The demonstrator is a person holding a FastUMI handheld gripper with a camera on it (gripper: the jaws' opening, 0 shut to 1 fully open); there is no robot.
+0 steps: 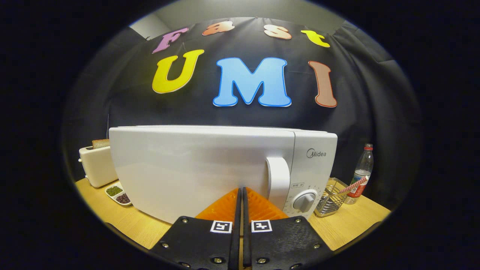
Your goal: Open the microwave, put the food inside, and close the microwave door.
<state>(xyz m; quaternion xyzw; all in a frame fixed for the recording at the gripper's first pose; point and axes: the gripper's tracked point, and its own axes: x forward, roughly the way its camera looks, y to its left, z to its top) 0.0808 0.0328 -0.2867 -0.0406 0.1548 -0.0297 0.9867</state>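
A white microwave [195, 165] stands on the wooden table [123, 221] just ahead of me, its door closed. Its upright white handle [278, 182] sits at the door's right side, with a round dial [303, 200] on the control panel beside it. My gripper [240, 189] is shut, its two orange fingers [225, 206] pressed together with nothing between them. The fingertips are right in front of the door's lower part, a little left of the handle. I cannot make out any food near the fingers.
A cream toaster [96, 165] with a slice of bread stands left of the microwave, and a small divided dish [118, 194] of dark and green bits lies in front of it. Right of the microwave are a wire basket [330, 202] and a plastic bottle [362, 172].
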